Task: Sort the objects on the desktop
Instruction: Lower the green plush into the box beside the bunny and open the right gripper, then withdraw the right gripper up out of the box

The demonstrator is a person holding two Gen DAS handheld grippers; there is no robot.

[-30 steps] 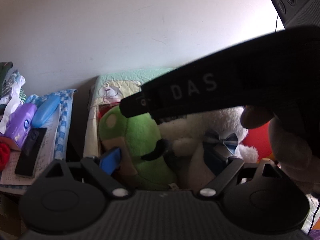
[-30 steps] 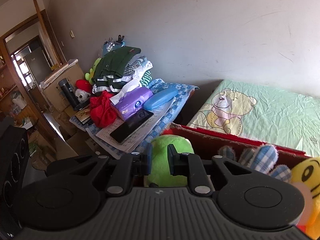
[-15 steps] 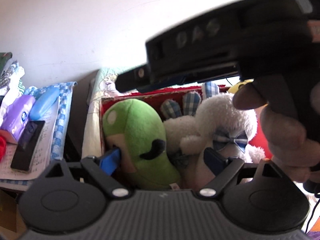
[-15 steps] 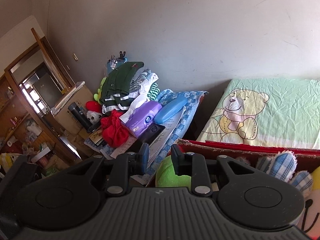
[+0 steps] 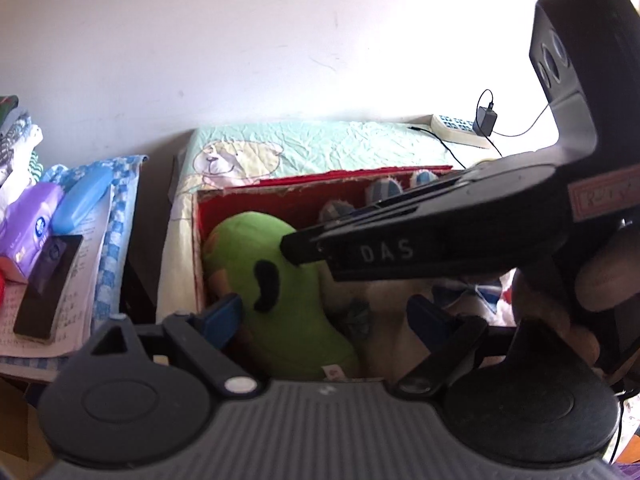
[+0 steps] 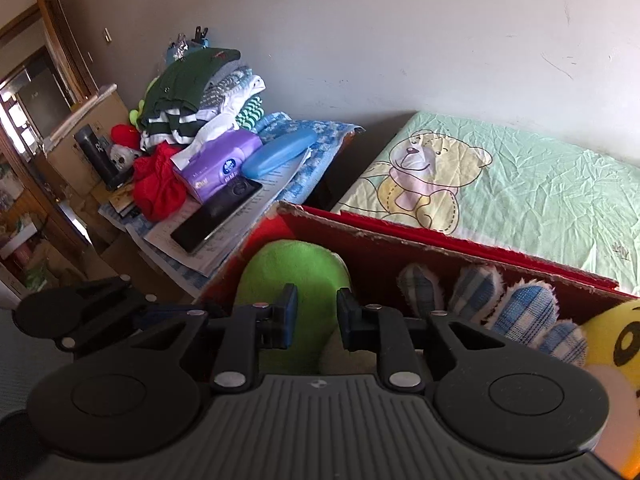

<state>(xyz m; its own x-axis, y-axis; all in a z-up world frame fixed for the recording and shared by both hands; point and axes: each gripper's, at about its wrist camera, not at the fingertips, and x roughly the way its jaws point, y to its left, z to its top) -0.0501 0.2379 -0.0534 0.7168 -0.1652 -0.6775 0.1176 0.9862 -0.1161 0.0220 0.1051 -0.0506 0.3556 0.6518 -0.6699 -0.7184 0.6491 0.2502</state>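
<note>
Right wrist: green plush [image 6: 288, 268] prob. behind gripper [image 6: 317, 320].

Right gripper [image 5: 420, 236] body hides most of the white plush [image 5: 384, 300]; yellow plush [image 6: 616, 344] cut off at edge; purple tissue box [image 6: 218, 162] label unreadable.

Fuzzy green plush toy [image 6: 292, 268] in a rough-edged red cardboard box [image 6: 400, 240]; glossy black phone [image 6: 218, 216].

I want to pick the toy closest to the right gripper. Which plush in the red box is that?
The green plush: it sits right behind the right gripper fingers, at the box's left end. The checked-ear plush and the yellow one lie further right.
</note>
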